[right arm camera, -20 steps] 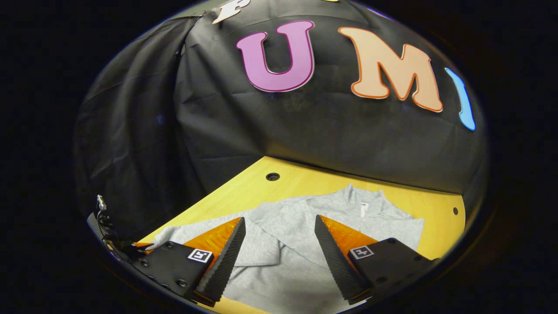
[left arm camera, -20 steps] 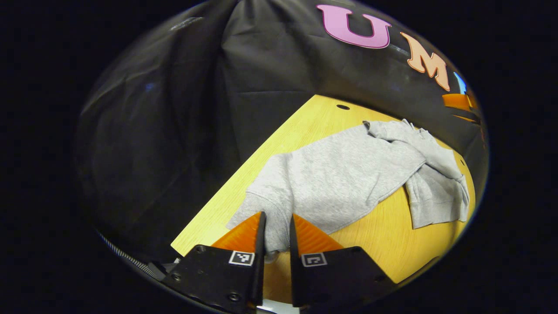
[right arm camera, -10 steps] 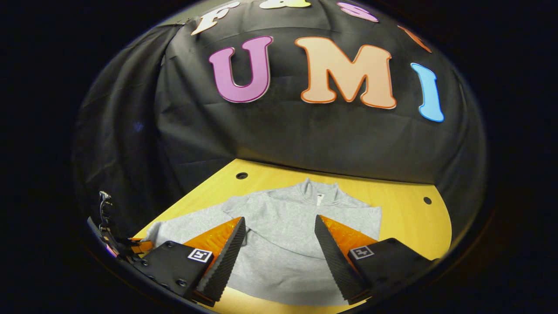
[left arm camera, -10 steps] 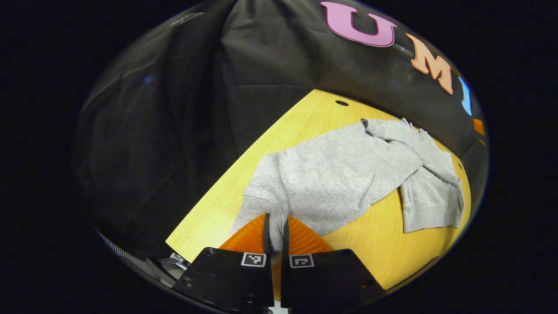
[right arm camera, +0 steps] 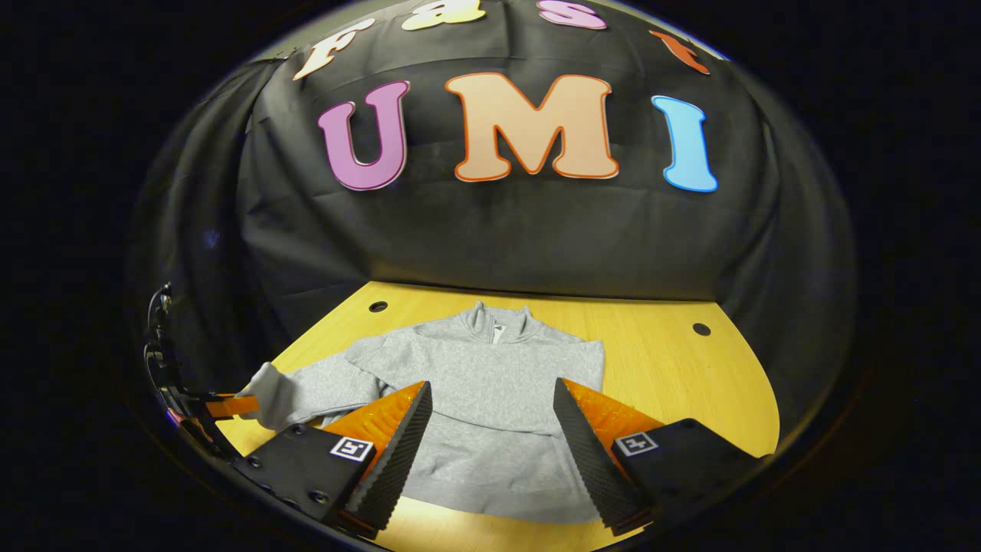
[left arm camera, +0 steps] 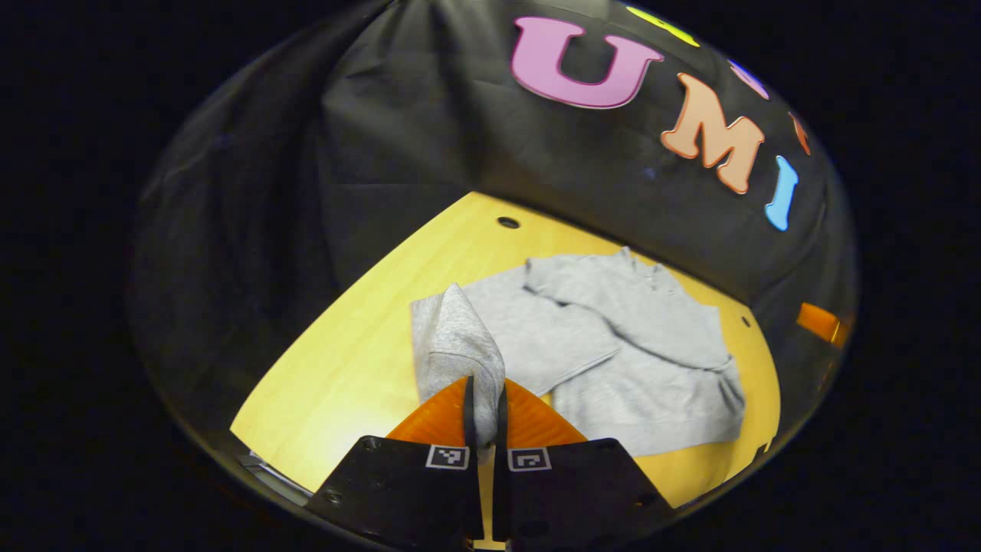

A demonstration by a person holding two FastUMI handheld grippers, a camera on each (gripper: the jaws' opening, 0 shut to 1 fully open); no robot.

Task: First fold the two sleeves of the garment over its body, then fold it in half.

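Note:
A grey sweatshirt (right arm camera: 483,399) lies flat on the yellow wooden table (right arm camera: 674,383), collar toward the back wall. One sleeve (left arm camera: 613,307) lies folded across its body. My left gripper (left arm camera: 484,399) is shut on the cuff of the other sleeve (left arm camera: 456,337), which is lifted off the table at the garment's left side. In the right gripper view that same gripper (right arm camera: 230,405) shows at the far left with the sleeve end (right arm camera: 268,395) in it. My right gripper (right arm camera: 490,418) hovers open above the sweatshirt's hem, nothing between its fingers.
The black cloth wall closes the table's back and sides. Small round holes (right arm camera: 378,307) (right arm camera: 701,329) mark the table's far corners. Bare wood lies to the right of the sweatshirt and along the near edge (right arm camera: 475,533).
My left gripper closed fully on the sleeve cuff and lifted it, swinging it toward the body. My right gripper backed away from the garment, staying open.

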